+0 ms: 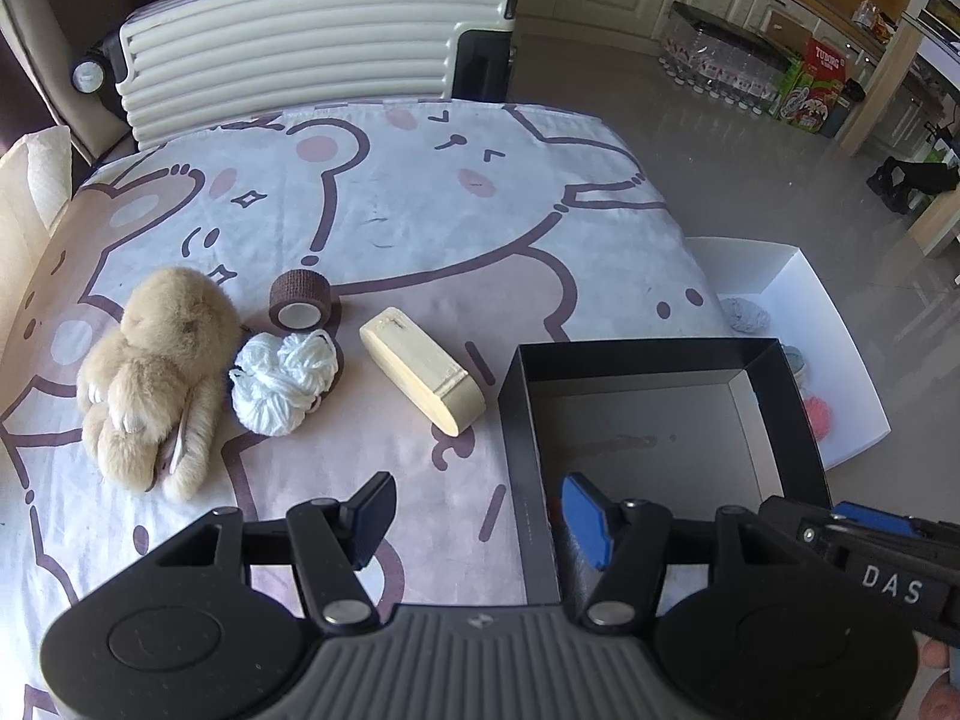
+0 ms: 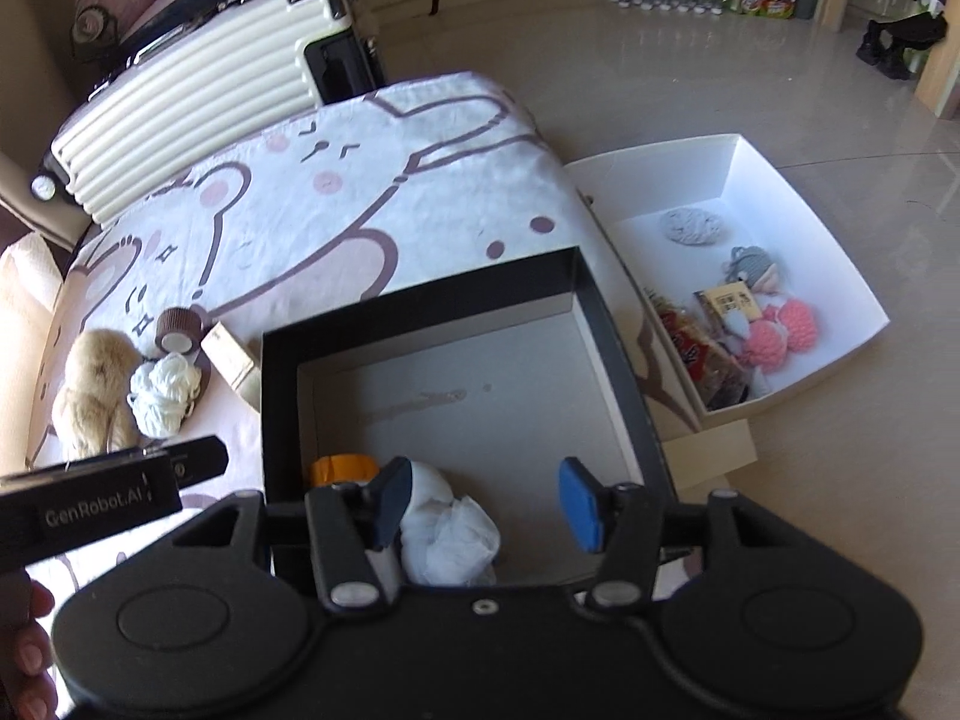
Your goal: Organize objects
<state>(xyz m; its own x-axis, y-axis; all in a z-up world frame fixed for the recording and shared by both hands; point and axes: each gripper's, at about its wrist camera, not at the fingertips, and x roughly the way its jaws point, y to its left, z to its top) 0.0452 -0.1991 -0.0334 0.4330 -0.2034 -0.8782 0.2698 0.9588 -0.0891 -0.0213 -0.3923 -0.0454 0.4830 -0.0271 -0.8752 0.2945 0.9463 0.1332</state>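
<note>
On the cartoon-print sheet lie a beige plush bunny (image 1: pixel 156 372), a white yarn ball (image 1: pixel 282 381), a brown tape roll (image 1: pixel 300 300) and a cream oblong case (image 1: pixel 423 369). To their right stands an open black box (image 1: pixel 660 354). My left gripper (image 1: pixel 480 519) hovers open over the box's left wall, holding nothing. In the right wrist view, my right gripper (image 2: pixel 486 504) stands open above the black box (image 2: pixel 420 300). Below its fingers, a crumpled white wad (image 2: pixel 450 534) rests on the box floor beside an orange roll (image 2: pixel 342 468). The pads do not press the wad.
A white tray box (image 2: pixel 780 180) on the floor right of the bed holds grey yarn (image 2: pixel 690 225), pink yarn balls (image 2: pixel 780 330) and snack packets. A ribbed cream suitcase (image 1: pixel 300 42) stands behind the bed. Bottles and cartons line the far cabinets.
</note>
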